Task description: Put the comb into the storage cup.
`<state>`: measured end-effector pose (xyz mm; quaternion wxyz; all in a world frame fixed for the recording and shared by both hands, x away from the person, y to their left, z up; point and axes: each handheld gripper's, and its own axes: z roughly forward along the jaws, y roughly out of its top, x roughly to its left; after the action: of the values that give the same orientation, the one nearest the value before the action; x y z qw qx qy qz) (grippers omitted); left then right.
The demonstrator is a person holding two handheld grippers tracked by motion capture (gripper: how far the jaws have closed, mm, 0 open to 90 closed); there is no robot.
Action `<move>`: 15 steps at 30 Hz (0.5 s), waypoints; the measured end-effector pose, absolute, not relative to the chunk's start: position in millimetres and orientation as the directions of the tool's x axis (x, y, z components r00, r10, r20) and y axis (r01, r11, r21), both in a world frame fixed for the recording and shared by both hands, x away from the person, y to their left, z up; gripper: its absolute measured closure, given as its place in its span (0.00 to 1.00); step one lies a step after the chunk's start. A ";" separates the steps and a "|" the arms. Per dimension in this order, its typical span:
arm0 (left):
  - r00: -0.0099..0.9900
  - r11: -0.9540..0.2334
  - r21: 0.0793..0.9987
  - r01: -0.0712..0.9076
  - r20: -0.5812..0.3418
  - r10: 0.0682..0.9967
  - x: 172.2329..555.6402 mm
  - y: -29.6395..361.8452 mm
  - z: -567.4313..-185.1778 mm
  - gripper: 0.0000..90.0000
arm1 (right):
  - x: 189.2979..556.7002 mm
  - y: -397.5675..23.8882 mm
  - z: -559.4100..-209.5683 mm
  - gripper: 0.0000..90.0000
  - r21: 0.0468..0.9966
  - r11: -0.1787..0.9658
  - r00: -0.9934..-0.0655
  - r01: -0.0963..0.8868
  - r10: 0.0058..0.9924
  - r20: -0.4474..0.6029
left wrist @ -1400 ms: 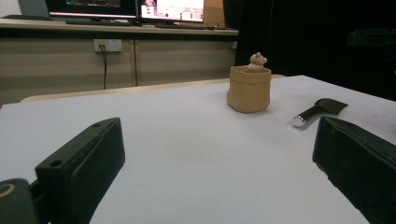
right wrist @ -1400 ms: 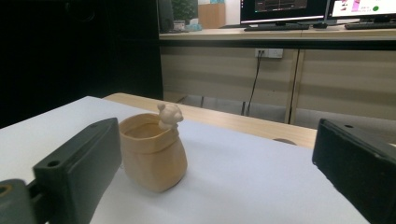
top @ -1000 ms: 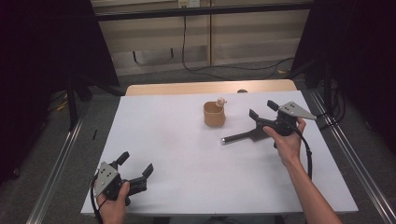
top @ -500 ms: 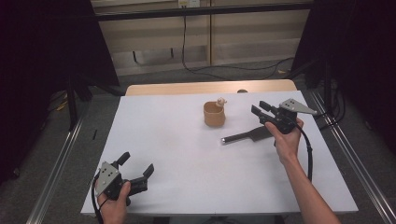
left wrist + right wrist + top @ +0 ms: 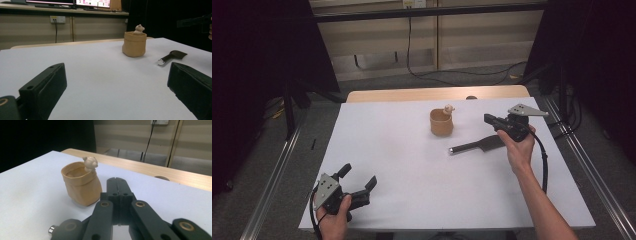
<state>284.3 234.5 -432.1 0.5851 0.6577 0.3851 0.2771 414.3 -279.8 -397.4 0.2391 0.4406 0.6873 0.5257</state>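
Jaws of the right gripper [image 5: 490, 119] have just been closing on nothing, hovering above the black scraper [image 5: 477, 145] beside the pouch [image 5: 441, 123]; left gripper [image 5: 358, 183] is waiting wide near the worktop's front edge.

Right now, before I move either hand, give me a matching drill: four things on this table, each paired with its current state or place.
1. left gripper
2. right gripper
3. tan pouch
4. dark spatula

a. lying flat on the white table
b. jaws shut, empty
c. upright, small figure on its rim
d. jaws open, empty

Pairs: 1-d, 2-b, 3-c, 4-a
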 end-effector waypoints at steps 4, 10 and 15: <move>0.547 -0.013 0.984 0.177 -0.087 0.833 284.7 235.2 -431.8 0.03 | 418.8 -282.4 -394.6 1.00 0.913 0.084 -0.499 0.399 0.856 0.140; 0.546 -0.013 0.984 0.175 -0.086 0.833 285.7 235.2 -431.9 0.03 | 425.9 -285.8 -393.8 1.00 0.878 0.115 -0.494 0.465 0.856 0.150; 0.543 -0.016 0.984 0.178 -0.084 0.835 286.5 235.5 -432.4 0.03 | 433.2 -288.1 -395.7 1.00 0.841 0.169 -0.490 0.514 0.863 0.126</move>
<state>286.5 235.5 -432.4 0.5852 0.6551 0.3866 0.2809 433.2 -288.1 -395.7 0.1955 0.4657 0.7392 0.4456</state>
